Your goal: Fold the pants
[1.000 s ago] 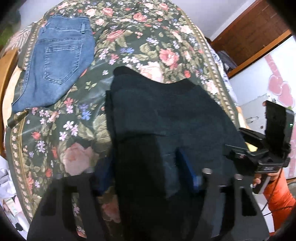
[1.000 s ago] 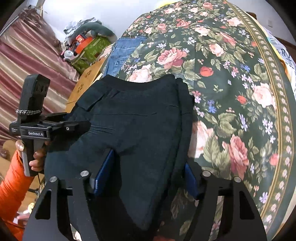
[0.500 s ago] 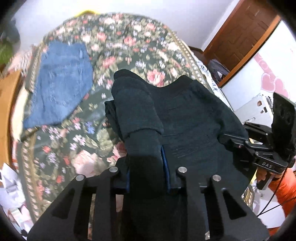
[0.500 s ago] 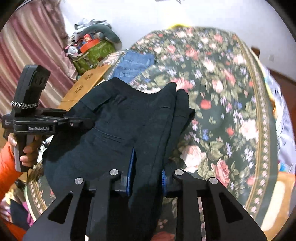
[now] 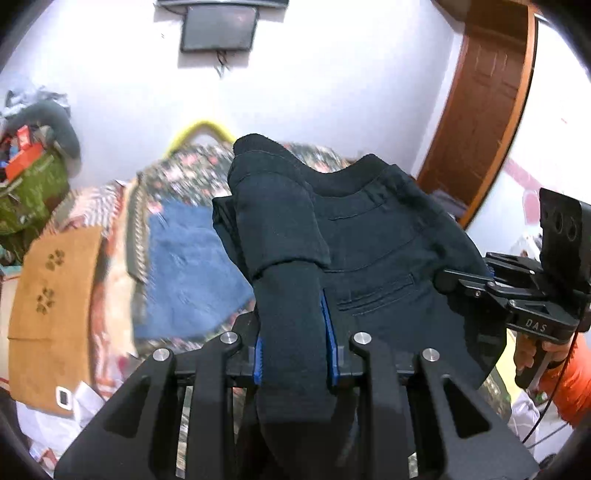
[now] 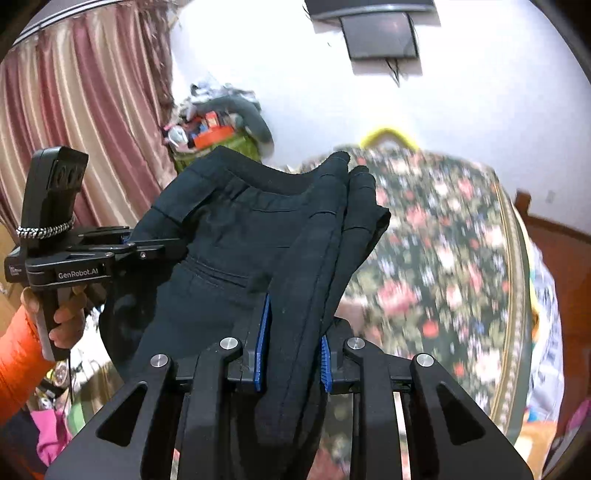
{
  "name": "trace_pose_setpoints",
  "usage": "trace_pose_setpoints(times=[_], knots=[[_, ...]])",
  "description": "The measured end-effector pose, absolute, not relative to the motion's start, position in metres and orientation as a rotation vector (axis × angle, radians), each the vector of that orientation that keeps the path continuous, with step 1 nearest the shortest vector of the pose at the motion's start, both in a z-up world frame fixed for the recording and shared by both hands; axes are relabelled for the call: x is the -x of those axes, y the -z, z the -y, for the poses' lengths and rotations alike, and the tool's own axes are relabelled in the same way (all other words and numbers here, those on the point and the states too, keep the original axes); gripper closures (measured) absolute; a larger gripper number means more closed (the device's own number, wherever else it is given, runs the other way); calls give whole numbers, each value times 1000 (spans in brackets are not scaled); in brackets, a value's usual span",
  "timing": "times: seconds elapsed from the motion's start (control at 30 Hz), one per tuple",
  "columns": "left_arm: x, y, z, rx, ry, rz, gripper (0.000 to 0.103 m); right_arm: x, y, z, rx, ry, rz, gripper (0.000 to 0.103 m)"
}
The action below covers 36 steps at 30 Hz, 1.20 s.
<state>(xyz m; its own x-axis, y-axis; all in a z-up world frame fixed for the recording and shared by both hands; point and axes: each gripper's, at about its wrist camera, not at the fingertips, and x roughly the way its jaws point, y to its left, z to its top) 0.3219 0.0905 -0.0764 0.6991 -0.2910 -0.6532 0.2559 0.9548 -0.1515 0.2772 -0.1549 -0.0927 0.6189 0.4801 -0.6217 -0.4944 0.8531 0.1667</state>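
The black pants (image 5: 376, 258) hang in the air between both grippers, lifted off the floral bed (image 6: 443, 258). My left gripper (image 5: 295, 343) is shut on one bunched edge of the pants. My right gripper (image 6: 291, 350) is shut on the other edge of the pants (image 6: 236, 236). Each gripper shows in the other's view: the right one (image 5: 532, 295) at the right edge, the left one (image 6: 74, 258) at the left edge. The waistband and a back pocket face the cameras.
Folded blue jeans (image 5: 192, 266) lie on the bed to the left. A brown paw-print mat (image 5: 51, 302) and a pile of clutter (image 5: 26, 177) stand left of the bed. Curtains (image 6: 81, 118), a wall screen (image 6: 380, 33) and a wooden door (image 5: 480, 103) surround it.
Both grippers closed on the pants' edges, then lifted them off the bed and tilted up, so the wall now fills the upper view.
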Motion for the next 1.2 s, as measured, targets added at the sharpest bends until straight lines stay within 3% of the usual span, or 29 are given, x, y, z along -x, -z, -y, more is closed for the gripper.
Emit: trace_pose_setpoints(times=[0.23,0.47,0.93,1.2], knots=[[-356,47,-138,-6,220,-648,78,-323,73,111,32,-583,-646,83],[-407,65,-182,11,127,-631,78,-385,89,71,10,-592,-647,83],[-516,201,-227,86,43,-767,78,-482,203,35,-19,-551,-837,83],[-557,296,-233,100,28,-961,75,-512,263,25,18,-491,-1018,82]])
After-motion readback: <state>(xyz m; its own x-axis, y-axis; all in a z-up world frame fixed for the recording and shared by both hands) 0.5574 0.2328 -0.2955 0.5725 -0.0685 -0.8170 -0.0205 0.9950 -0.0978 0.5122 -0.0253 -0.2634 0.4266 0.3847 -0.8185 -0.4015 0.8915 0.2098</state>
